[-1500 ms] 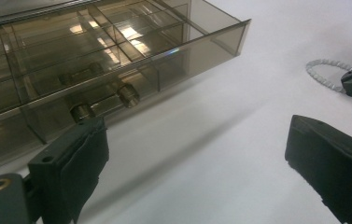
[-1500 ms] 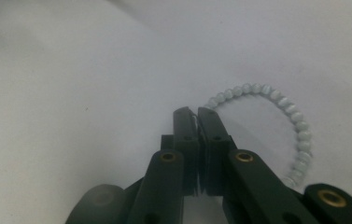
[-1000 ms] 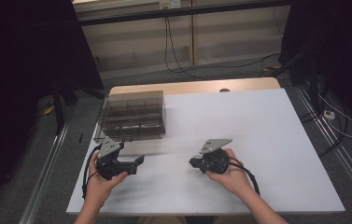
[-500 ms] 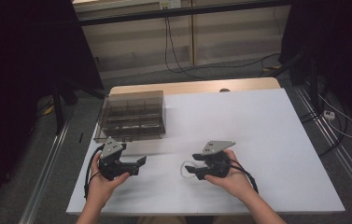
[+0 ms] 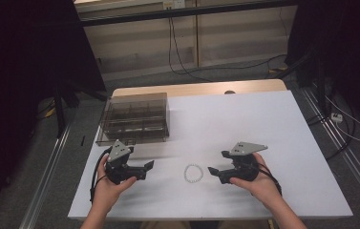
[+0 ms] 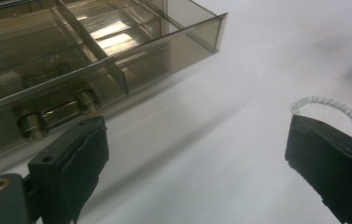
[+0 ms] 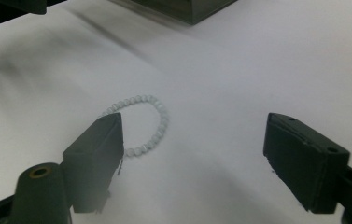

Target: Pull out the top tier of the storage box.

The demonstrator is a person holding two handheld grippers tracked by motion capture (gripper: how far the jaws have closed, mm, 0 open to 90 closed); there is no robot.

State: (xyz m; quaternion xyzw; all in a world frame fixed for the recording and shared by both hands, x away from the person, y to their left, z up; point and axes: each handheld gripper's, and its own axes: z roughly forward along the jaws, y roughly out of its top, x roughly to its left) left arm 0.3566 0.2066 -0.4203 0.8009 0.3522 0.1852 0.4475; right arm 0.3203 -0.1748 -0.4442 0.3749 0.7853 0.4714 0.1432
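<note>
A white bead bracelet (image 5: 193, 172) lies loose on the white table (image 5: 263, 124) between the two grippers. My right gripper (image 5: 218, 162) stands just right of it. Its jaws have just been opening and nothing is between them. In the right gripper view the bracelet (image 7: 151, 116) lies ahead of the open right gripper (image 7: 192, 127), partly hidden by the left jaw. My left gripper (image 5: 146, 170) is open to the left of the bracelet. In the left gripper view the bracelet (image 6: 332, 103) peeks out above the right jaw.
A smoky clear compartment box (image 5: 136, 118) stands at the table's back left, close ahead of the left gripper, with small metal parts (image 6: 85, 100) inside. Cables (image 5: 177, 52) run over the floor beyond the table. The front edge (image 5: 206, 218) is close to the hands.
The right gripper's jaws went from shut to open and the hand drew back to the right, leaving the bracelet on the table. The left gripper barely moved.
</note>
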